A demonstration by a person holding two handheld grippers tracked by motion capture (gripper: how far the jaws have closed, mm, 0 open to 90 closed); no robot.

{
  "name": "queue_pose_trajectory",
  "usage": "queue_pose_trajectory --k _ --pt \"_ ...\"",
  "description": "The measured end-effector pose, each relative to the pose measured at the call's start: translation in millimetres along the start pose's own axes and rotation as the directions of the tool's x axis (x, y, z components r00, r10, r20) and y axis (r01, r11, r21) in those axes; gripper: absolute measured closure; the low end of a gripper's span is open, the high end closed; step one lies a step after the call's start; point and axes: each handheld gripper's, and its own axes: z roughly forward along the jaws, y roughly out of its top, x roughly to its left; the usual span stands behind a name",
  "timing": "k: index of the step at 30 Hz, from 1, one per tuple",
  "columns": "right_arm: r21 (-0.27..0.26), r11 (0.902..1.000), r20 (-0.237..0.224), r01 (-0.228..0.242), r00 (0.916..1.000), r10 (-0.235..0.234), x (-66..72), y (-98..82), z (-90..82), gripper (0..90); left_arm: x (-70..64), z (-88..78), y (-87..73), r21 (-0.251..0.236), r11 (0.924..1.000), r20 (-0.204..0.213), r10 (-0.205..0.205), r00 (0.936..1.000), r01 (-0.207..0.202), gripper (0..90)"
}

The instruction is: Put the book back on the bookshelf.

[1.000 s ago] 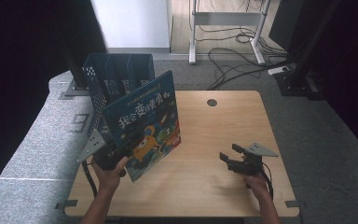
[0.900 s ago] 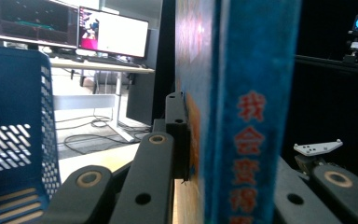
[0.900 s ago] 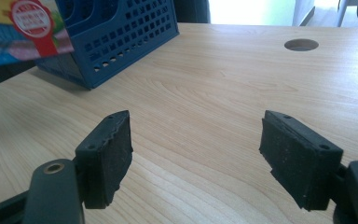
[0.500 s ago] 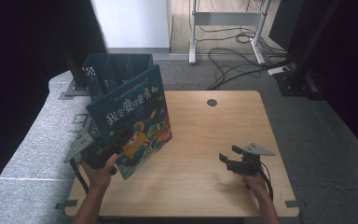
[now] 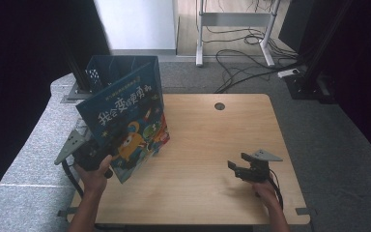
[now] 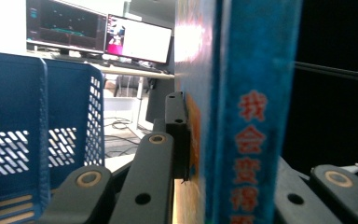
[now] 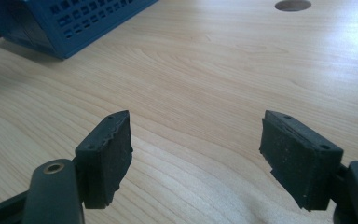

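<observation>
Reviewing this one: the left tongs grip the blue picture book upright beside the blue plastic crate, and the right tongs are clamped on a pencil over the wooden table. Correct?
Not quite. The right tongs hold nothing: the right gripper view shows their pads standing apart over bare wooden table. The rest holds: the left tongs grip the blue picture book upright beside the blue plastic crate.

We take the blue basket (image 5: pixel 107 72) at the table's (image 5: pixel 212 145) far left corner as our landmark. Right in front of it the picture book (image 5: pixel 125 128) stands tilted in the left gripper (image 5: pixel 92 155), walling off that approach from our side. To the right of the basket we have bare wood all the way across, broken only by the round cable hole (image 5: pixel 219 106). Well apart from the basket, near the front right, the right gripper (image 5: pixel 239 166) sits low with jaws spread, nothing between them, and there is free board ahead of it.
</observation>
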Motion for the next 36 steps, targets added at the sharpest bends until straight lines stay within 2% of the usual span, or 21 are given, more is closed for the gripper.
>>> queue_pose_trajectory --k 6,16,22,25,30,36 --pt "0.019 0.9998 0.015 0.000 0.9999 -0.001 -1.7 -3.1 2.3 24.2 3.6 0.1 4.6 -0.006 1.0000 -0.005 0.002 1.0000 -0.002 82.2" --pt "0.045 0.9989 0.026 0.016 0.9995 -0.017 -0.1 -7.2 6.1 24.2 15.3 -1.7 8.7 -0.009 0.9997 -0.027 -0.022 0.9994 0.022 82.0" --pt "0.087 0.9954 0.027 0.039 0.9988 -0.042 2.3 -10.3 10.9 24.5 22.1 -1.0 9.4 -0.022 0.9990 -0.036 -0.038 0.9986 0.038 82.0" --pt "0.098 0.9939 0.028 0.050 0.9982 -0.053 3.7 -11.5 12.5 24.5 23.7 -0.8 10.0 -0.023 0.9993 -0.049 -0.032 0.9983 0.030 82.0" --pt "0.108 0.9928 0.031 0.053 0.9979 -0.056 3.8 -12.8 14.3 24.6 22.7 0.7 13.8 -0.017 0.9999 -0.079 0.003 0.9969 -0.004 82.0" --pt "0.123 0.9907 0.042 0.059 0.9971 -0.064 4.0 -13.8 15.9 24.7 24.7 2.9 19.2 -0.029 0.9996 -0.091 -0.006 0.9958 0.003 81.9"
